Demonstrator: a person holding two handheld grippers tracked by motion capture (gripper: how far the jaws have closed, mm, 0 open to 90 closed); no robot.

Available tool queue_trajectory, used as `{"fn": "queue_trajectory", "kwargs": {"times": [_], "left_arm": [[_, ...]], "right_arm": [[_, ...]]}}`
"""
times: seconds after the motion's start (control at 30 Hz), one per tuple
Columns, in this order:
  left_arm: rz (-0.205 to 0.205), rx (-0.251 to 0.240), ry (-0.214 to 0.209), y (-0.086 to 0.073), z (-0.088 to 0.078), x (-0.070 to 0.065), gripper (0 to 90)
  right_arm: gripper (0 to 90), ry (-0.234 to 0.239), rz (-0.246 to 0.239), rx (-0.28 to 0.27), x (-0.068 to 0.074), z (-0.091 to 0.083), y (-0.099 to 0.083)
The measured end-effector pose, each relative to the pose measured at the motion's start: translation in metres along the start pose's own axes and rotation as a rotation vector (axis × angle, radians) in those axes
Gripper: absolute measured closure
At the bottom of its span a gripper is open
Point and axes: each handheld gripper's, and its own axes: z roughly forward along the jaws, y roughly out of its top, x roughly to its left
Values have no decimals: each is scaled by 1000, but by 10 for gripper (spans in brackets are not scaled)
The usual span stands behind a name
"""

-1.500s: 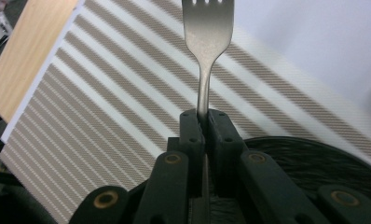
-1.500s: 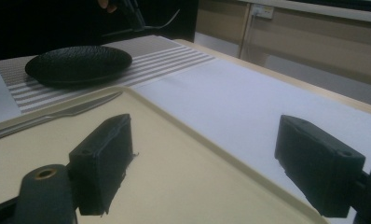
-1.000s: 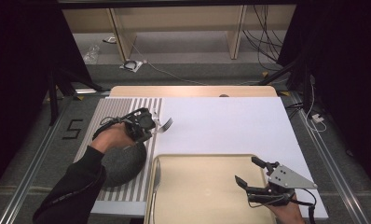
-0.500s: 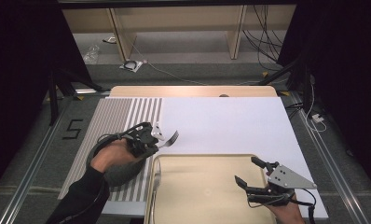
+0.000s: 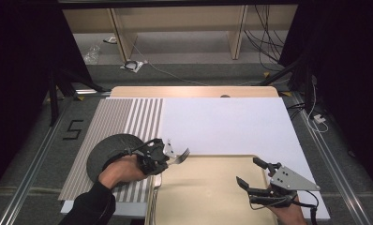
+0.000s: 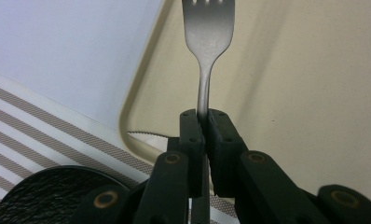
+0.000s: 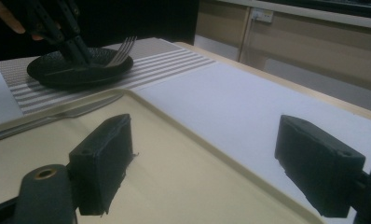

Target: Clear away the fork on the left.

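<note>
A silver fork (image 6: pixel 206 37) sticks out of my left gripper (image 6: pixel 202 116), which is shut on its handle. In the high view the left gripper (image 5: pixel 165 157) hangs over the far left corner of the beige tray (image 5: pixel 208 206), with the fork's tines (image 5: pixel 183 153) pointing right. A black plate (image 5: pixel 109 150) lies on the striped mat (image 5: pixel 128 117) just left of that hand. My right gripper (image 5: pixel 255 180) stands open over the tray's right part, its fingers (image 7: pixel 104 158) wide apart with nothing between them.
A knife (image 7: pixel 72 112) lies along the tray's left edge; its serrated blade (image 6: pixel 144 136) shows beside the rim. A white sheet (image 5: pixel 222 122) covers the far half of the table. Cables and shelf legs stand on the floor beyond.
My left gripper has carried the fork from over the striped mat toward the person and to the right, to the tray's corner, uncovering the black plate. The right gripper has stayed put.
</note>
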Motion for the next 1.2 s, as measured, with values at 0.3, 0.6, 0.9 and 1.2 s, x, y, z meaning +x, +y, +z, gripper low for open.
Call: {"fn": "queue_trajectory", "kwargs": {"times": [0.3,0.6,0.9,1.2], "left_arm": [[11,4,-56,4,5,-18,845],[14,29,-103,9,13,-39,845],[37,32,-113,18,12,-60,845],[46,54,-148,22,21,-72,845]], "right_arm": [[198,-5,4,1,0,0,0],[198,-6,6,6,0,0,0],[198,-7,2,7,0,0,0],[198,-11,9,0,-1,0,-1]]}}
